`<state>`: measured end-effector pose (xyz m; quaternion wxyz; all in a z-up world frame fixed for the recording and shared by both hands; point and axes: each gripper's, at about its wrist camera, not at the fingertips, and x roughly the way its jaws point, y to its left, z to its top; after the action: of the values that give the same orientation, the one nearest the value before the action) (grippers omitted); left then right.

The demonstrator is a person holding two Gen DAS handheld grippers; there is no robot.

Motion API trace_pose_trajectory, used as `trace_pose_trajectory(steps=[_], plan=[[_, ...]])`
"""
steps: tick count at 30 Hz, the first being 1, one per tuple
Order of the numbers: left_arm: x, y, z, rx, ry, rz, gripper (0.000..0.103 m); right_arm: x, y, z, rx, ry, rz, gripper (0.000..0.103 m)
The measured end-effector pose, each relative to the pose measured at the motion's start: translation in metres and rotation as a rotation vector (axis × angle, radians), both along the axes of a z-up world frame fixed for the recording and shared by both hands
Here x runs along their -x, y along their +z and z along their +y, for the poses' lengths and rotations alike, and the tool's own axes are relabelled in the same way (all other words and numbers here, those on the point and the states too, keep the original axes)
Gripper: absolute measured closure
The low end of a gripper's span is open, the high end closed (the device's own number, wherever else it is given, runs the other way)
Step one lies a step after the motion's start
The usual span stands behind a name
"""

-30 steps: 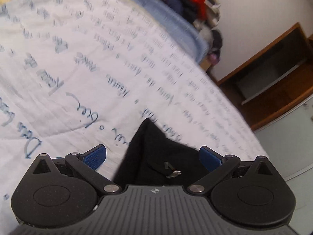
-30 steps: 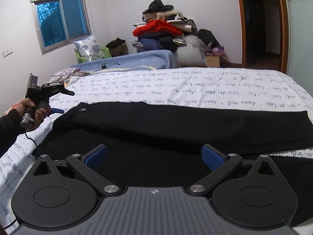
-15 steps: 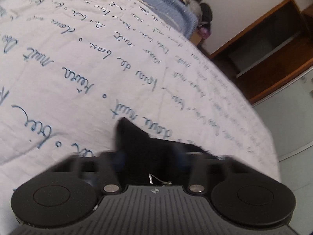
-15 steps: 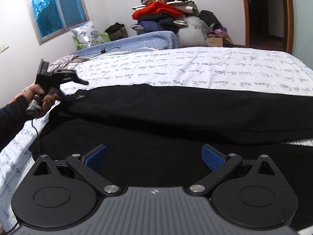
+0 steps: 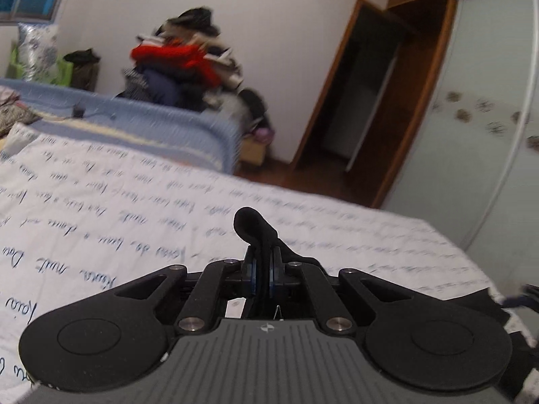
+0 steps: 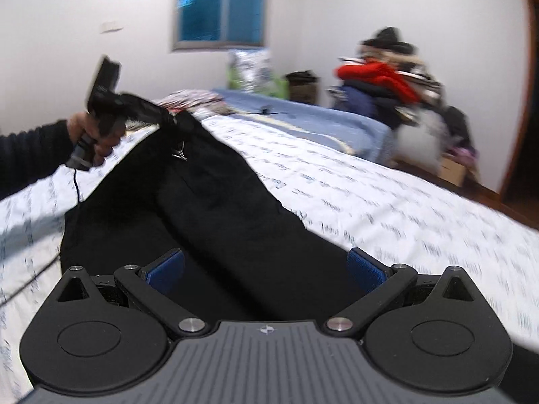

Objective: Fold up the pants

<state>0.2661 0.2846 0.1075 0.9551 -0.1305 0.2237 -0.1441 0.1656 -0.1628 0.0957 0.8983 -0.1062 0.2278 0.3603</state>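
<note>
White script-printed bedsheet (image 6: 387, 202); we lift the black fabric pants (image 6: 215, 202).
Left gripper (image 5: 262, 277) fingers pinch waistband; right gripper (image 6: 266, 271) fingers spread, should pinch cloth between them.

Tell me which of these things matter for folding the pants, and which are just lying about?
In use:
- pants, one corner lifted off the bed
- left gripper, shut on that corner
- right gripper, open over the pants
- bed they lie on

Lying about:
- clothes pile by the wall
- blue blanket
- pillow under the window
- wardrobe
</note>
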Motion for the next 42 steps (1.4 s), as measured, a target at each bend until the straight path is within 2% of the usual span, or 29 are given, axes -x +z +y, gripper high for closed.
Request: trace_pose_trajectory(steps=[5,8,12,17,20,21,22,23,26,29,32,34,36,38,39,40,42], plan=[[0.023,0.014,-0.002,0.055,-0.039,-0.099,0.098,-0.084,-0.005,0.008,0.071,0.067,0.105,0.000],[0.034,0.020,-0.002,0.065,-0.074,-0.144,0.098,-0.124,-0.016,0.018,0.104,0.146,0.211,0.000],[0.050,0.025,-0.001,0.052,-0.119,-0.200,0.098,-0.155,-0.029,0.025,0.135,0.166,0.259,0.000],[0.064,0.028,-0.002,0.048,-0.143,-0.252,0.098,-0.183,-0.043,0.030,0.125,0.245,0.406,0.000],[0.070,0.028,-0.001,0.046,-0.130,-0.255,0.098,-0.198,-0.051,0.038,0.158,0.240,0.448,0.001],[0.069,0.026,0.000,0.047,-0.122,-0.243,0.098,-0.201,-0.052,0.037,0.140,0.234,0.480,0.027],[0.069,0.025,0.001,0.052,-0.117,-0.230,0.098,-0.203,-0.052,0.036,0.112,0.242,0.518,0.082],[0.068,0.022,0.002,0.052,-0.109,-0.215,0.098,-0.201,-0.050,0.036,0.098,0.250,0.540,0.096],[0.070,0.014,0.009,0.079,-0.064,-0.182,0.098,-0.174,-0.036,0.037,0.128,0.246,0.460,0.096],[0.076,0.011,0.025,0.169,-0.024,-0.149,0.098,-0.139,-0.016,0.033,0.142,0.233,0.380,0.096],[0.098,0.004,0.043,0.282,0.002,-0.117,0.097,-0.081,0.014,0.026,0.165,0.204,0.210,0.096],[0.117,-0.005,0.054,0.350,0.035,-0.078,0.092,-0.034,0.022,0.028,0.203,0.219,0.115,0.096],[0.135,-0.028,0.064,0.406,0.070,-0.010,0.086,0.013,0.009,0.039,0.257,0.246,0.067,0.096],[0.147,-0.054,0.070,0.431,0.120,0.090,0.083,0.045,-0.020,0.050,0.301,0.268,0.095,0.097],[0.151,-0.064,0.073,0.444,0.143,0.141,0.077,0.054,-0.038,0.054,0.328,0.267,0.123,0.096],[0.155,-0.071,0.077,0.455,0.173,0.187,0.077,0.058,-0.053,0.057,0.345,0.258,0.153,0.096],[0.169,-0.075,0.086,0.493,0.214,0.228,0.074,0.063,-0.070,0.061,0.342,0.236,0.185,0.096]])
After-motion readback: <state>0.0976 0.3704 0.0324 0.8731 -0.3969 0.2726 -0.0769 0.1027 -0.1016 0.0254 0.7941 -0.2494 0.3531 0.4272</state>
